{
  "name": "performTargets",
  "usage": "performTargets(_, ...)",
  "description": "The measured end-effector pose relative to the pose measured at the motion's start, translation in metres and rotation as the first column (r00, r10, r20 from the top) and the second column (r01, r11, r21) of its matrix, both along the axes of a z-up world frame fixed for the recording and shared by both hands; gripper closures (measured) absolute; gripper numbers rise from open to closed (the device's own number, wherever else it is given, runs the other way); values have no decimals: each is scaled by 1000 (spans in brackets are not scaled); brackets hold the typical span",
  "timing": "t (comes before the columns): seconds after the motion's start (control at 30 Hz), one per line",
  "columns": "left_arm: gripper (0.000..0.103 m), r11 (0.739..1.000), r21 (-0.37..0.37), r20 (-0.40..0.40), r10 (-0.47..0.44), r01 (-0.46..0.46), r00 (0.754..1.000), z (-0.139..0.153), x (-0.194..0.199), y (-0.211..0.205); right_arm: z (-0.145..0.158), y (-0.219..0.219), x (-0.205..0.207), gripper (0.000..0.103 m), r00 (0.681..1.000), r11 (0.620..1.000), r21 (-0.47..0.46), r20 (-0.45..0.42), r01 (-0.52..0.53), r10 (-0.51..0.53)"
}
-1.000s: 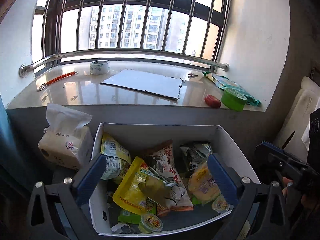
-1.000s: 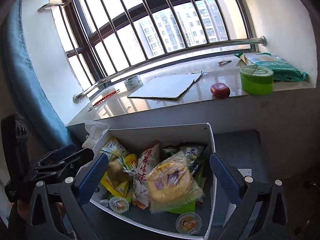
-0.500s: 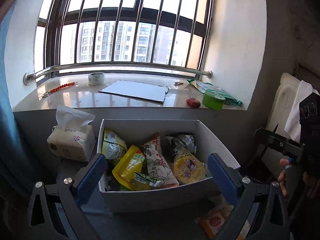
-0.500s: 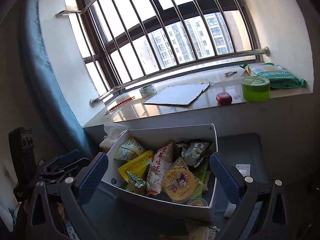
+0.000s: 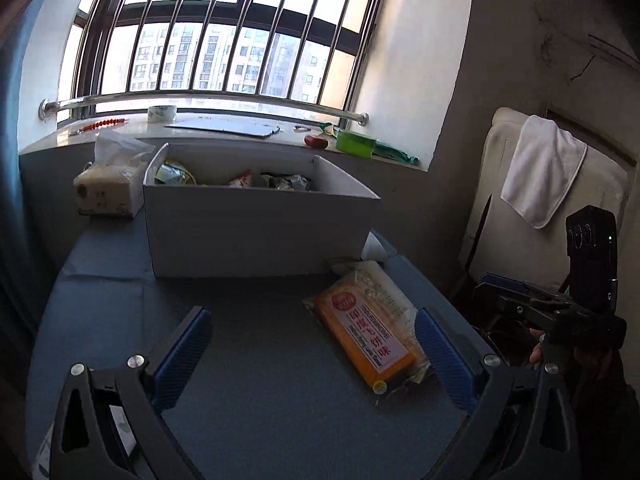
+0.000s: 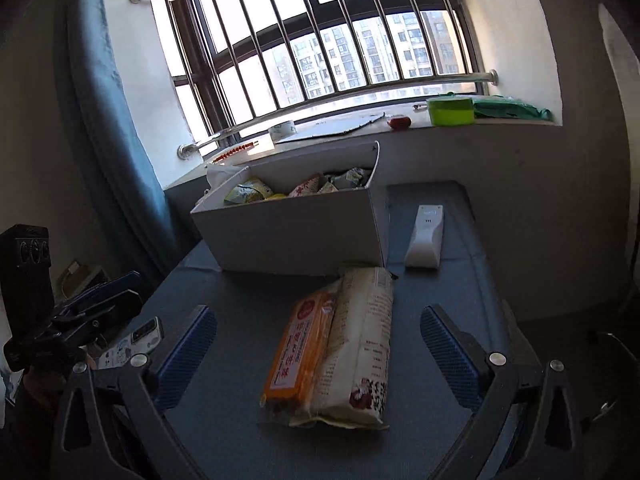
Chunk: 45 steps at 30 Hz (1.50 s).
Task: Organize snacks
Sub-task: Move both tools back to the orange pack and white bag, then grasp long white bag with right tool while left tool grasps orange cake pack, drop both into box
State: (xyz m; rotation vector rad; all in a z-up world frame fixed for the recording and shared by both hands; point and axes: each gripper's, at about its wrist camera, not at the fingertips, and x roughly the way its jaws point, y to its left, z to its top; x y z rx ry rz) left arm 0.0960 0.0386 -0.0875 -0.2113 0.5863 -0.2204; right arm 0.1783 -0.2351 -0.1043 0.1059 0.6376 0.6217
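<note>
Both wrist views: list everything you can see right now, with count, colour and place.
Box: one, white, far middle of the table, holding several snack packs.
Snack packet: one, orange and clear, on the table in front of the box.
Table: one, dark blue-grey.
Tissue pack: one, white, left of the box.
Remote: one, white, right of the box.
Phone: one, left table edge.
Windowsill: tape roll, grey board, red object, green tub, green bag.
Towel: one, white, draped at right.
Left gripper: open, empty.
Right gripper: open, straddling the packet.
</note>
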Motion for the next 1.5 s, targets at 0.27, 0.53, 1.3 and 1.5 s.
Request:
performTargets(0.27,0,999,-43,-86,-5,1,996,-30,-11,-15,-43,-11,9,0,993,995,-79,-95,68,-75)
performTargets(0.53,0,999,-47,-103,-13,9,995,-35,-6,-18,-69,23,60,0,987,972,-227,-138,54,-88)
performTargets(1.3,0,999,44,-342,4,11,940,-66,69,-58,-46,0,32,67,989,980,-182,-109,74,-95)
performTargets(1.5,0,982,169,-403,143,-81,904,-77,108,-83,-41,-19,16,67,989,983,-152,-92,103,-118)
